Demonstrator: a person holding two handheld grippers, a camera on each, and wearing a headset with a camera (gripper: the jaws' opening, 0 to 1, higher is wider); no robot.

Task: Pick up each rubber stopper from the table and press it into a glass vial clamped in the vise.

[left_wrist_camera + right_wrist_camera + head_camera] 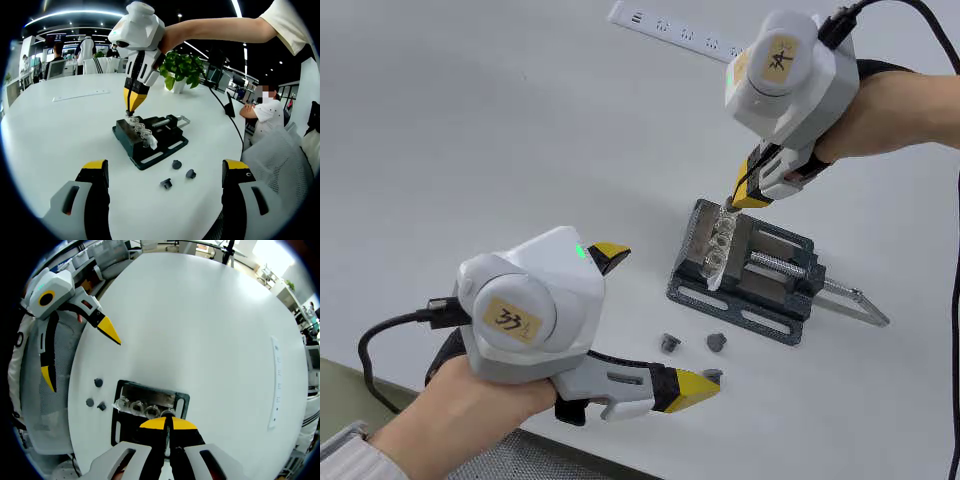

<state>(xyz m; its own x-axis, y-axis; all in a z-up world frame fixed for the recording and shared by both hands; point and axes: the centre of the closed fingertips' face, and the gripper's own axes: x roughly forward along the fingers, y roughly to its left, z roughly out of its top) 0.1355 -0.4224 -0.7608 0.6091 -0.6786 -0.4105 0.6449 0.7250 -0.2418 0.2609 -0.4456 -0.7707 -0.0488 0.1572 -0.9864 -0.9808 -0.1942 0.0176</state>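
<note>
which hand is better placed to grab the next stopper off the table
Left. The left gripper is open beside the three loose stoppers, while the right gripper is shut over the vials in the vise.

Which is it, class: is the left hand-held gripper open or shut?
Open. The left hand-held gripper has its yellow-tipped jaws spread wide apart, with nothing held between them.
</note>
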